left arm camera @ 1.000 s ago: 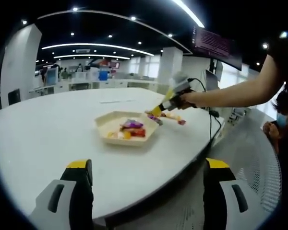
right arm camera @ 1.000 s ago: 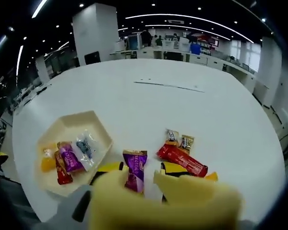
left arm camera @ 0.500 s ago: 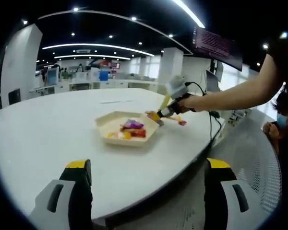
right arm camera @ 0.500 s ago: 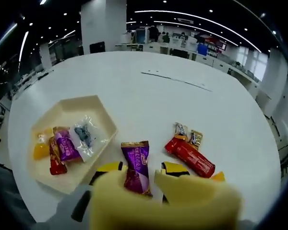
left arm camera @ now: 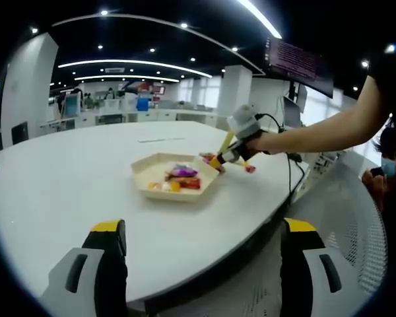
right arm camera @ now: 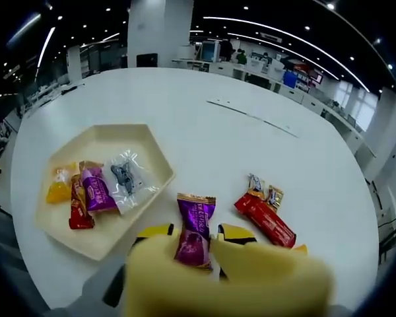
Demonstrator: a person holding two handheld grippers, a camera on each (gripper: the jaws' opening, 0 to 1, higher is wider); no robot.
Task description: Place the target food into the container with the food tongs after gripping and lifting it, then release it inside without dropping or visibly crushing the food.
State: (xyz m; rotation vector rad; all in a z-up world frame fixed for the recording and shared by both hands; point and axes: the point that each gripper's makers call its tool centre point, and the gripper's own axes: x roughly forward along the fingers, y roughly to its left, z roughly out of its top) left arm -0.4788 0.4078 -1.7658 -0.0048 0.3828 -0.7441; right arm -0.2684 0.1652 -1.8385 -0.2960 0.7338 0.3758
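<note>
Now the right tool point(right arm camera: 197, 246) is clamped on a purple candy point(right arm camera: 195, 230) between its yellow tips, just above the desk point(right arm camera: 204, 142). The tray point(right arm camera: 96, 238) sits to its left. Next it should probably carry the candy over the tray and let go gently. The left tool point(left arm camera: 201, 251) waits with jaws apart.

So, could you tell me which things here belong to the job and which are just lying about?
Part of the job:
- purple-wrapped candy, held between the right gripper tips
- beige tray, the container, already holding four wrapped sweets

Just lying about:
- red snack bar and two small candies on the white table
- left gripper, open and idle near the table edge
</note>
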